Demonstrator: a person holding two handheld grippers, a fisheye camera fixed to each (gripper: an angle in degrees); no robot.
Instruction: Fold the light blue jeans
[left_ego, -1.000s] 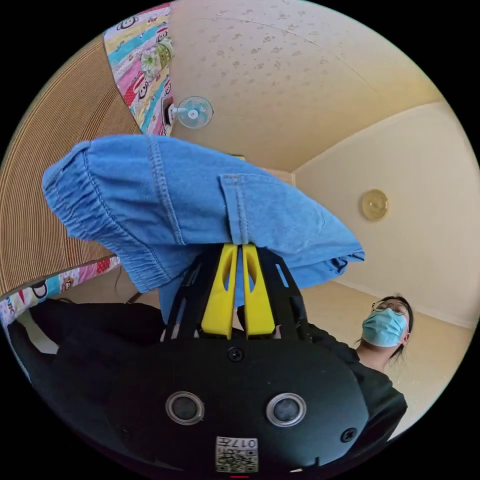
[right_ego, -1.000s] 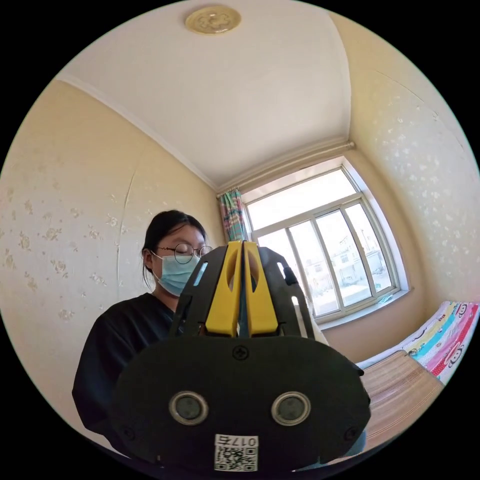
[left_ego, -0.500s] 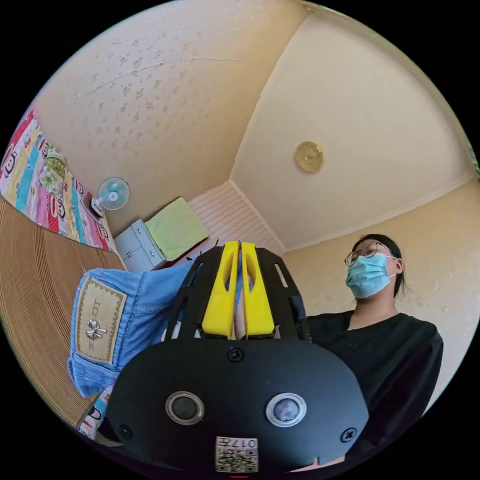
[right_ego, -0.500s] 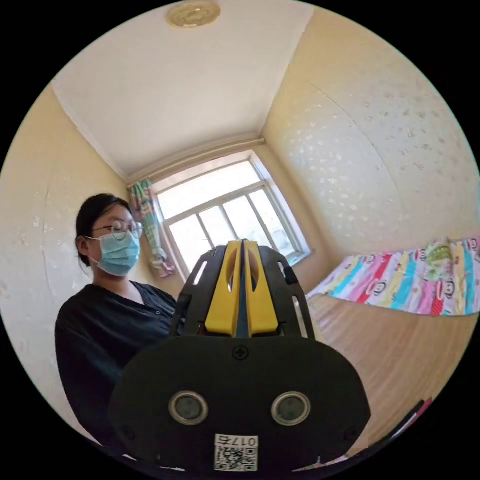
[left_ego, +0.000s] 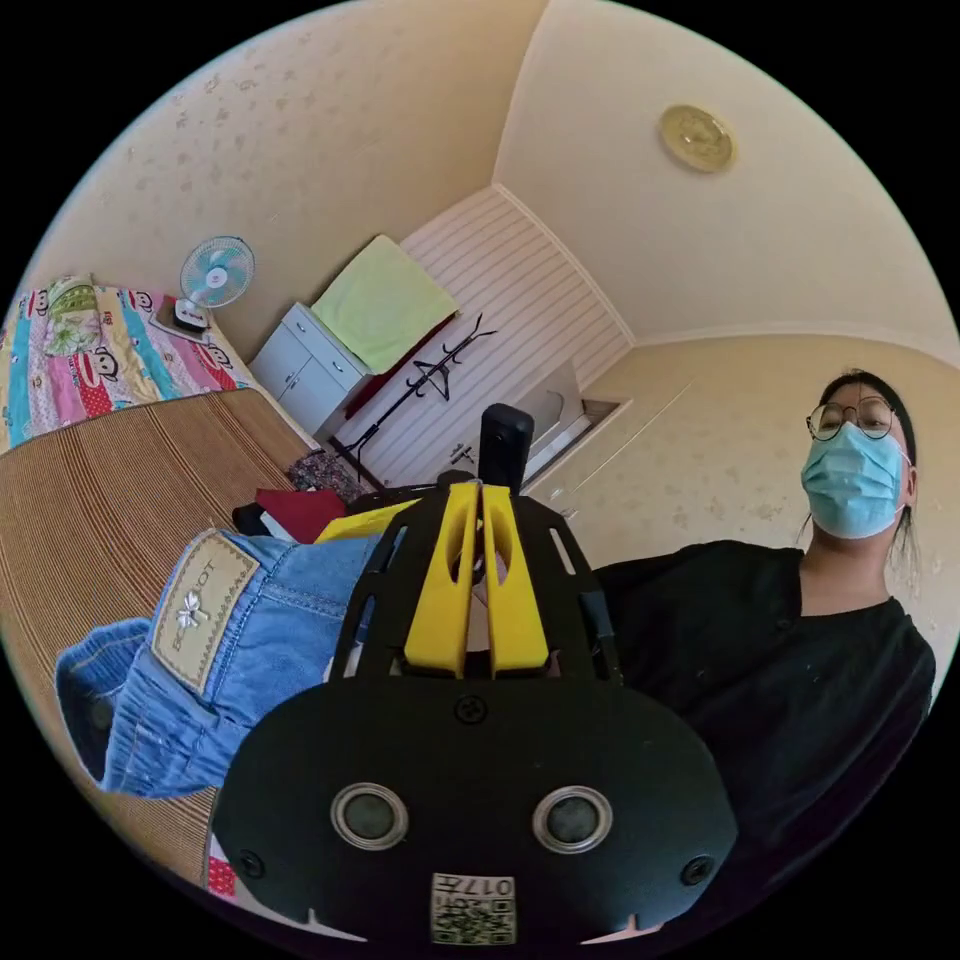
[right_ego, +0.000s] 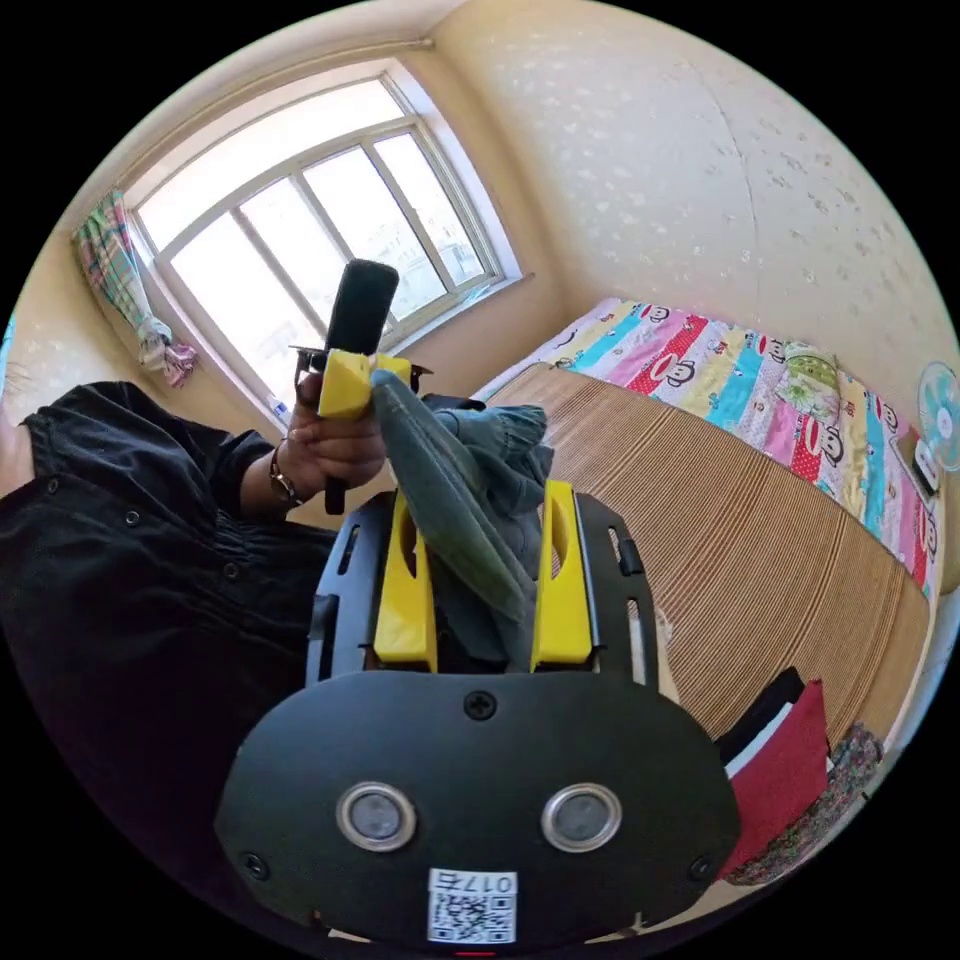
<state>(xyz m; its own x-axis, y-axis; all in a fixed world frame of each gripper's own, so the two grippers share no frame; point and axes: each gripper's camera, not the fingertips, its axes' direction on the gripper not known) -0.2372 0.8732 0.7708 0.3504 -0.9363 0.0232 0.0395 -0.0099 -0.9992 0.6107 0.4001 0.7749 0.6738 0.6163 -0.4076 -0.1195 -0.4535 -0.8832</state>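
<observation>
The light blue jeans (left_ego: 250, 640) hang bunched at the left of the left gripper view, their tan waistband patch (left_ego: 203, 608) facing me, over a woven mat (left_ego: 90, 500). My left gripper (left_ego: 478, 492) has its yellow jaws shut, and in the right gripper view it (right_ego: 350, 385) is held up in a hand with the jeans (right_ego: 500, 440) trailing from its jaws. My right gripper (right_ego: 482, 490) stands open, with a fold of denim draped loosely between its two jaws. Its black handle (left_ego: 503, 440) rises just behind the left jaws.
The woven mat (right_ego: 780, 560) covers a bed with a colourful cartoon sheet (right_ego: 760, 380) at its far end. Folded red and black clothes (right_ego: 790, 740) lie at the mat's edge. A small fan (left_ego: 213, 272), a white cabinet (left_ego: 300, 365), a window (right_ego: 300, 230) and the person (left_ego: 780, 660) are around.
The right gripper's jaws have opened, with denim now lying between them. Both views have swung down from ceiling and walls toward the bed. The left jaws stay shut.
</observation>
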